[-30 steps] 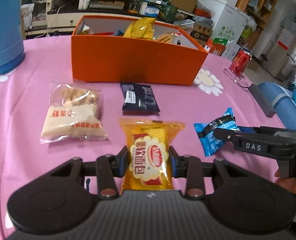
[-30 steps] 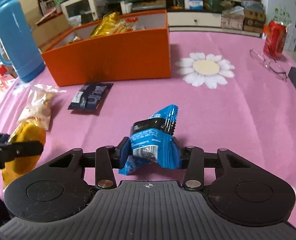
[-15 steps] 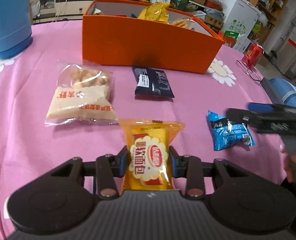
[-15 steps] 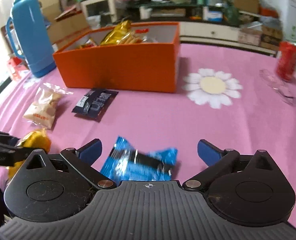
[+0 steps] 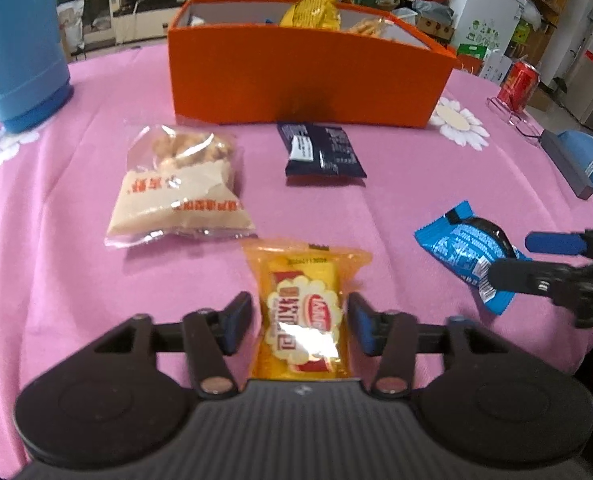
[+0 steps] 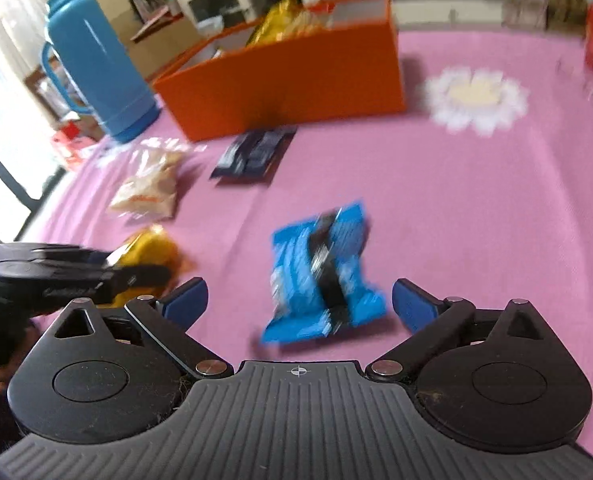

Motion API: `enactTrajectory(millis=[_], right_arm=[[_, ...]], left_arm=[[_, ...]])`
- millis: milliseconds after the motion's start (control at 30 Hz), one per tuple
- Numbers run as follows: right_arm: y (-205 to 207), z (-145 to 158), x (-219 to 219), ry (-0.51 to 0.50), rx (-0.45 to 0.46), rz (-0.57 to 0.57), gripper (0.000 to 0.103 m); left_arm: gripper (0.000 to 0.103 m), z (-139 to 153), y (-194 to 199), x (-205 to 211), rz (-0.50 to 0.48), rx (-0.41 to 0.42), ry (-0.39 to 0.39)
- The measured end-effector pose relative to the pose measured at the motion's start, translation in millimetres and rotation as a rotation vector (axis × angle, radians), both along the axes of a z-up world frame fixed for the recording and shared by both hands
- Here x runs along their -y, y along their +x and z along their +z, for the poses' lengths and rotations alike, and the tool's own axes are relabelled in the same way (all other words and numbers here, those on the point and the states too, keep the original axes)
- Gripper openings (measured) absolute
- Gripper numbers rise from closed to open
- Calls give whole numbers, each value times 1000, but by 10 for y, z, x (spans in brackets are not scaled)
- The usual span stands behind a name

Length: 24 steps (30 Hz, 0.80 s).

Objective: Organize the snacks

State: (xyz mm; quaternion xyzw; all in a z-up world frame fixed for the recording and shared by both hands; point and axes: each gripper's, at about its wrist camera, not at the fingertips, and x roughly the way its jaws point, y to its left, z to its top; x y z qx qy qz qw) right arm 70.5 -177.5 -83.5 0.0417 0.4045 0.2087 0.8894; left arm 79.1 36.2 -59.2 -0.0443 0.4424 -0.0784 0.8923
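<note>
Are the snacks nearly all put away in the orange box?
Not yet. The orange cardboard box already holds a few packets. Nothing is gripped: both grippers have just opened around the yellow bread packet and blue wrapper. The clear peanut bag and dark navy packet also wait outside.

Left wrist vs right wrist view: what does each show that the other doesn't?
Left wrist only: spectacles beside the red can, and print on the yellow bread pack between the left gripper pads, which stand clear of it.

Right wrist only: the blue thermos top, and the right gripper open around the blue snack pack.

Both: orange box, dark pack, clear bag, pink cloth.
</note>
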Motion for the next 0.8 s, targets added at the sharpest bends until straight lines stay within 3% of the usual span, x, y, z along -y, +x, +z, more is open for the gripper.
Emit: enactTrajectory(millis=[100,167,233,300,367,467,567,633,700,800], right_arm=[[78,-1,-144,-63,12,25,74],[106,-79,-246,-106,14,53,45],[87,-175,-288,-166,25,48,26],[37,-170,-301,-202,39,46,22],[29,-129,-221,-139,13,29,17],[37,-16,-72,-45,1,-2,10],[62,92,52,54,-12,-28,6],[92,101,67,38,-19,-32,6],[95,-8,64,-3,-42,-65,16],[34,-63,136,37,-74,-83,41]], left_arm=[[58,9,-14,33,-12,8,22],[56,-56,0,52,-24,-13,35],[35,-80,-13,82,-39,0,62],[34,-58,2,81,-42,-3,60],[34,12,10,28,-35,3,-11],[34,180,5,16,-35,47,-57],[34,292,38,19,-45,70,-97],[34,255,79,61,-43,59,-67],[34,160,88,93,-37,37,-28],[34,46,52,91,-38,3,-24]])
